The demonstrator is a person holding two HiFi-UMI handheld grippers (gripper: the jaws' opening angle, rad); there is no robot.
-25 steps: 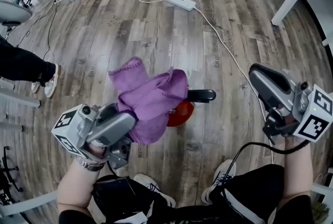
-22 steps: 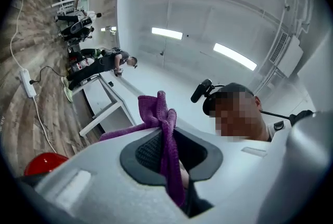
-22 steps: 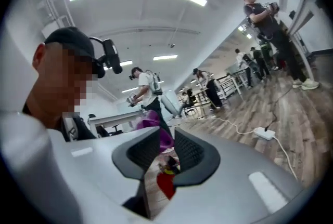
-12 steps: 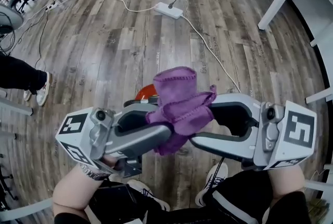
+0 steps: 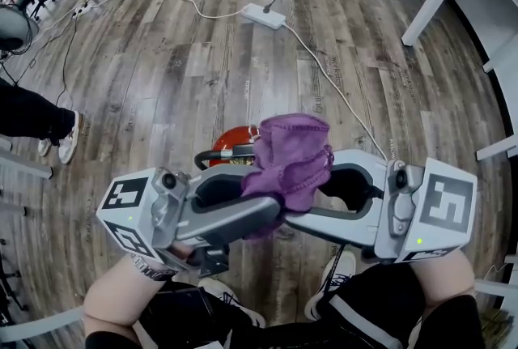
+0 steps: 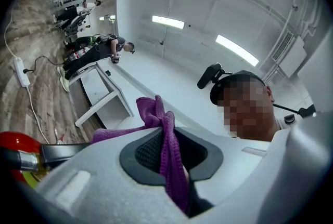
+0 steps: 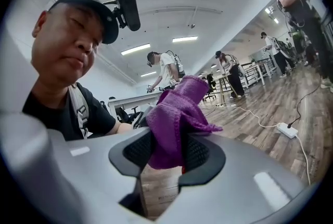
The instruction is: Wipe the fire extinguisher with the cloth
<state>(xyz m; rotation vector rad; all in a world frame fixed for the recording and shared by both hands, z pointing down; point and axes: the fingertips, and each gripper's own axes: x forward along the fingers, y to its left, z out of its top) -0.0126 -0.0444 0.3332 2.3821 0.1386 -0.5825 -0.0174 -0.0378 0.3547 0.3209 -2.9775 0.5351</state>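
Observation:
A purple cloth (image 5: 293, 157) is bunched up between my two grippers, which meet in front of me in the head view. My left gripper (image 5: 259, 192) is shut on the cloth (image 6: 169, 150), which is pinched thin between its pads. My right gripper (image 5: 320, 189) faces it from the right, jaws wide, with the upper bunch of the cloth (image 7: 174, 124) sitting between its pads. The red fire extinguisher (image 5: 231, 143) with its black handle stands on the wooden floor just behind and below the cloth, mostly hidden. A red part of it (image 6: 13, 145) shows at the lower left of the left gripper view.
A white power strip (image 5: 263, 15) with cables lies on the floor further off. A white table leg (image 5: 429, 3) stands at the right. Another person's shoe (image 5: 57, 137) is at the left. My own shoe (image 5: 336, 274) is below the grippers.
The right gripper has swung in from the far right and its jaws have opened around the cloth. The left gripper has carried the cloth to the right.

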